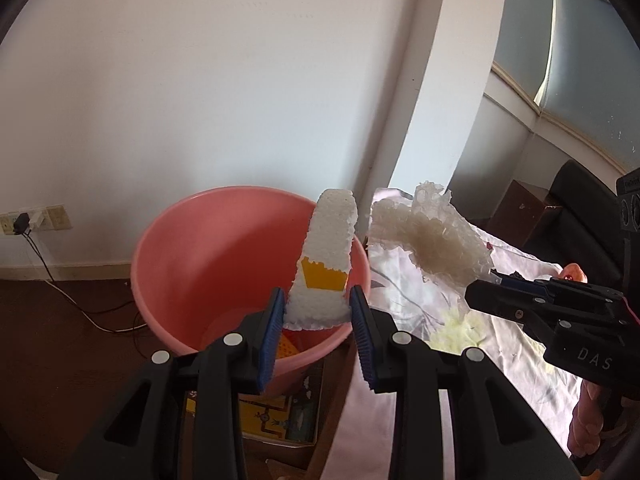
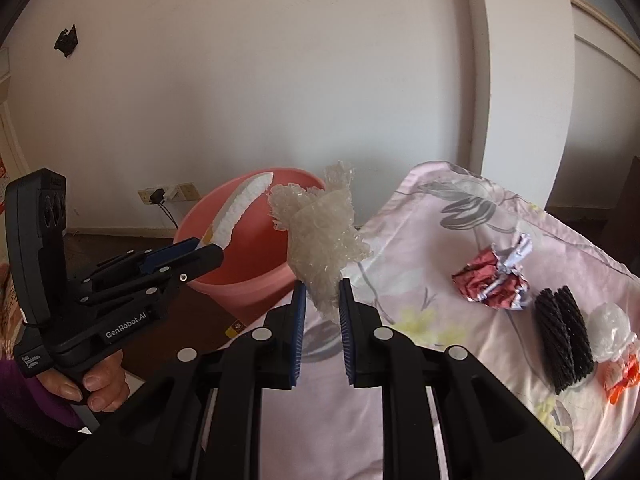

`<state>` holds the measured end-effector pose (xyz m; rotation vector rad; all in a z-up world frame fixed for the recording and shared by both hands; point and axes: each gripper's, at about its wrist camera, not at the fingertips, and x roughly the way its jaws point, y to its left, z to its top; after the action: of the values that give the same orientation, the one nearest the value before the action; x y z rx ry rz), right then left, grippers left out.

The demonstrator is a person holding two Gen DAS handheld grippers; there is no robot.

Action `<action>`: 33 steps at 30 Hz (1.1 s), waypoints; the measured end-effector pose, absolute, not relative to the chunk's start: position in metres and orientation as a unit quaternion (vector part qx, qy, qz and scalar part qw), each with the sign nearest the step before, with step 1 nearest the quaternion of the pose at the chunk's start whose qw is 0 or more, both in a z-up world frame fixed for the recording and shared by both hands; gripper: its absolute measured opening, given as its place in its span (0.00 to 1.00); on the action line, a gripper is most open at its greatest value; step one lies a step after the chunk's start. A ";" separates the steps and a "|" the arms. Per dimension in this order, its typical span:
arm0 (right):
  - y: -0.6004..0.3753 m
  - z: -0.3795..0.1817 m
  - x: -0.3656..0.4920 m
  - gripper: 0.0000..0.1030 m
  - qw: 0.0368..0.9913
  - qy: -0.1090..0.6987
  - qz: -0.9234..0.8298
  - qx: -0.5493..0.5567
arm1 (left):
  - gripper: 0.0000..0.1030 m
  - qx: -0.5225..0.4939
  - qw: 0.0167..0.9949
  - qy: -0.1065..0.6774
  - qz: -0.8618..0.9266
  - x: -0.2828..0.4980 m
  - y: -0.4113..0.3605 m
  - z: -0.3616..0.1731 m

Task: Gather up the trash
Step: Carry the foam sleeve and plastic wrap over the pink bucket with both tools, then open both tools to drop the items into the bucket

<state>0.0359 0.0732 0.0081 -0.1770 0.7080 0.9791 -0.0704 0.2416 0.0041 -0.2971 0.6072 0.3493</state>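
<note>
Left wrist view is showing the left gripper point(image 1: 318, 314) pinching a white foam strip point(image 1: 328, 256) between its blue pads point(image 1: 269, 340). The jaws are squeezing the wide bottom end of the strip. The strip is standing up tall, and it has a yellow sticker point(image 1: 323, 274) on it. It is hanging right over the near rim of a pink bucket point(image 1: 208, 248). The bucket is sitting on the dark floor point(image 1: 48, 320), close to the white wall point(image 1: 200, 80). Something orange is lying at the bottom of the bucket, but it is too hidden to tell what it is.

Right wrist view is showing the right gripper point(image 2: 322, 314) holding a crinkly clear wrap point(image 2: 320, 236). Its jaws are clamping the low end of the wrap. The wrap is sticking up between the bucket on the left and a pink flowery cloth point(image 2: 420, 380) on the right. More trash is lying on the cloth, far to the right. A red and silver wrapper point(image 2: 494, 280) is the farthest one. Just beside it, nearer, is a black net point(image 2: 564, 334). A white bag point(image 2: 610, 330) is touching the net, with an orange scrap point(image 2: 620, 378) under it.
</note>
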 end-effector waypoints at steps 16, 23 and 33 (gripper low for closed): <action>0.163 -0.014 0.045 0.16 0.777 0.385 0.488 -0.098 | 0.32 -0.163 0.896 0.333 0.243 -0.076 0.289 -0.017; 0.182 -0.025 0.048 0.16 0.768 0.401 0.490 -0.101 | 0.32 -0.166 0.888 0.346 0.254 -0.077 0.300 -0.026; 0.190 -0.033 0.052 0.17 0.765 0.416 0.483 -0.096 | 0.35 -0.169 0.887 0.349 0.253 -0.073 0.299 -0.030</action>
<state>0.0520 0.1900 -0.0325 -0.2084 0.9052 1.0487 -0.0725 0.2985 -0.0297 -0.3514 0.7248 0.5254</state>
